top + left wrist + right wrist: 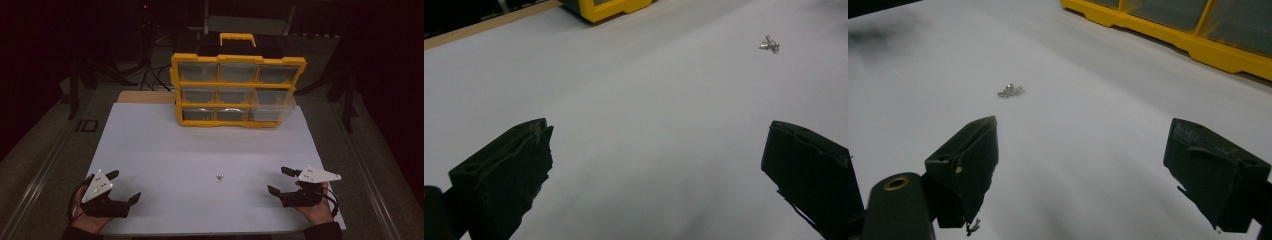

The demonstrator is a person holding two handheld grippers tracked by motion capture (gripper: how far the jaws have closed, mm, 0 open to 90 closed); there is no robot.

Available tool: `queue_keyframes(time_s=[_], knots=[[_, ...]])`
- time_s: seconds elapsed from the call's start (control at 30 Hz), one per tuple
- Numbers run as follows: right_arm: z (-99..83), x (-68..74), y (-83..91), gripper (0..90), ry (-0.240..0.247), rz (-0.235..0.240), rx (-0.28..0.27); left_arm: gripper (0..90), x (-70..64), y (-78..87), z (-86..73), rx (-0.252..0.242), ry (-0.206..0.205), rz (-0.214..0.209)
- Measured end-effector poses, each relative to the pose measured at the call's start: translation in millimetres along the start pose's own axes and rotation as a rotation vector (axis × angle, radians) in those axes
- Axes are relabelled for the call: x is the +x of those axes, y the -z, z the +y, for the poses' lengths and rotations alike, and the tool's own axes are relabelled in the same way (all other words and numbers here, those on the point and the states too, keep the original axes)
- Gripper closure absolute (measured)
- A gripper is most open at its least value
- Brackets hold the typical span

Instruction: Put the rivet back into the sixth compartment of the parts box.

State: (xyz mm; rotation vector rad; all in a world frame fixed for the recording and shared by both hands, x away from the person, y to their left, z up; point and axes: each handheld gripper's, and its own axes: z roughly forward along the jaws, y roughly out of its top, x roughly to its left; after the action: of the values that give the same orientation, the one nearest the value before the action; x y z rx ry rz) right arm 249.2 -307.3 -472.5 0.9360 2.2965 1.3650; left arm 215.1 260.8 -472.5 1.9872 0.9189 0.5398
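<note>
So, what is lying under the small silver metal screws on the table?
The small silver screws lie directly on the white sheet between both open grippers. What is beneath the sheet there is covered.

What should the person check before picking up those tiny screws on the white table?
1. Left claw open: ok, its jaws stand wide apart.
2. Right claw open: ok, jaws wide apart.
3. Both claws free of anything: ok, nothing sits between the jaws.
4. Screws in plain sight: ok, a small pile lies on the white table between the two claws, apart from both.
5. Path to the screws: ok, bare table lies between each claw and the pile.
6. A drawer ready in the yellow box: ok, the middle-right drawer sticks out; what is inside, cannot tell.
</note>
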Motion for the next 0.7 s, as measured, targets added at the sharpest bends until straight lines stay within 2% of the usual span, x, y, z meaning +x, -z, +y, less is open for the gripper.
queue_keyframes(time_s=[0.2, 0.3, 0.43, 0.6, 0.7], knots=[[0.1, 0.9, -1.1, 14.2, -0.01, 0.002, 0.002, 0.6, 2.2, -0.2, -1.3, -0.009, 0.009, -0.005], [1.2, 1.2, -5.1, 14.2, -0.009, 0.002, 0.02, 0.6, 3.2, -2.5, -1.5, -0.005, 0.017, -0.006], [4.5, 0.4, -9.2, 14.2, -0.004, -0.002, 0.039, 0.3, 2.7, -5.1, -0.3, -0.006, 0.018, 0.017], [15.0, 0.4, -8.9, 14.1, 0.008, -0.005, 0.049, 0.3, 2.9, -5.7, -1.5, -0.004, 0.024, 0.026], [26.6, 1.9, -10.3, 13.7, 0.036, -0.008, 0.069, 0.2, 0.9, -5.9, -1.1, -0.006, 0.02, 0.023]])
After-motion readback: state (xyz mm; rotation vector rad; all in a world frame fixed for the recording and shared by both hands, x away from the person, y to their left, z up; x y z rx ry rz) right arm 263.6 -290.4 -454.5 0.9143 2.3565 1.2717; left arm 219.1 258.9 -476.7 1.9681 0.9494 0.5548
